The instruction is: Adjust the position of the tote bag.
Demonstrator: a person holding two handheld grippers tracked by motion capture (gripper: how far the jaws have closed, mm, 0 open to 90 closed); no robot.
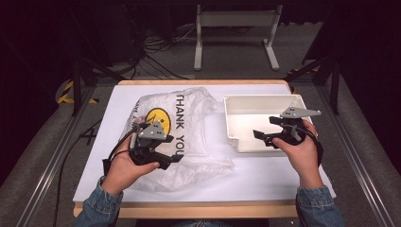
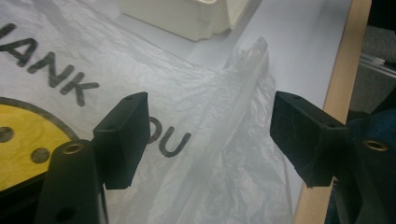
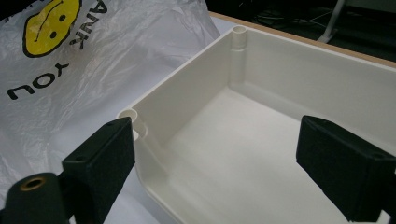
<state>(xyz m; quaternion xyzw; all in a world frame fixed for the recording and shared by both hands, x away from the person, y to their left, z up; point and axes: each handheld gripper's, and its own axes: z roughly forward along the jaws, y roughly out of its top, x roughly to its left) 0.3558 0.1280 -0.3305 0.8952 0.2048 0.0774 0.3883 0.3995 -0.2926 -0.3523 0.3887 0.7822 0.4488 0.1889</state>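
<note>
White paper covers the wooden table (image 1: 279, 177), which stands on a grey floor with dark surroundings, loose cables and the white legs of a stand beyond the far edge. On the left half lies a thin translucent plastic bag (image 1: 189, 130), crumpled and flat, printed with a yellow smiley face (image 1: 158, 118) and black lettering that reads "THANK YOU". To its right, near the far right corner, sits an empty white plastic bin (image 1: 246, 113), open side up.

Judging by the pose, this is the moment before a grasp. The left gripper (image 1: 171, 158) hovers low over the near part of the bag, its jaws apart with nothing pinched; in the left gripper view a raised fold of the film runs between them, untouched by either pad. The right gripper (image 1: 259, 136) hangs at the bin's near left corner, jaws apart, with that corner's wall lying between them but not clamped.

Next, the left jaws likely need to drop onto that fold and close on a bunched ridge, since a single flat layer would slip. The right jaws could close on the bin wall to steady it.
</note>
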